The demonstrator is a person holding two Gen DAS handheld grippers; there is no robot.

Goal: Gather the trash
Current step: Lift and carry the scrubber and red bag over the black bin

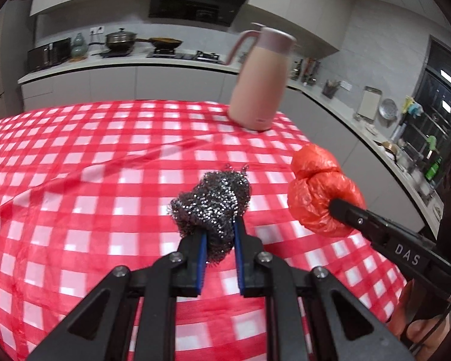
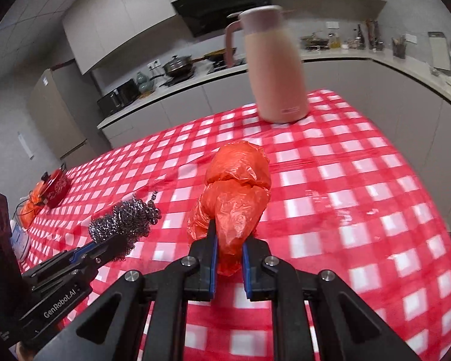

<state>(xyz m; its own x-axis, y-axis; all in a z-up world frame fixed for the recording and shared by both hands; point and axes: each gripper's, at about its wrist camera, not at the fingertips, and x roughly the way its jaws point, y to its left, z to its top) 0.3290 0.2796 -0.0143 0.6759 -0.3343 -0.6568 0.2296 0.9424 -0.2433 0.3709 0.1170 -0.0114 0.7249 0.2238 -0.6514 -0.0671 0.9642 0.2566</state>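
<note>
My left gripper (image 1: 220, 228) is shut on a dark steel-wool scourer (image 1: 213, 204), which bulges out past its blue pads above the red checked tablecloth (image 1: 75, 180). In the right wrist view the same scourer (image 2: 126, 219) shows at the lower left, held by the left gripper (image 2: 105, 245). My right gripper (image 2: 229, 237) is shut on a crumpled orange plastic bag (image 2: 237, 186), lifted off the cloth. The left wrist view shows that bag (image 1: 321, 192) at the right, with the right gripper (image 1: 335, 204) clamped on its near side.
A tall pink thermos jug (image 1: 261, 81) stands at the table's far right corner (image 2: 279, 69). A red round tin (image 2: 55, 188) and orange items lie at the table's left edge. Kitchen counters with pots and a stove run behind the table.
</note>
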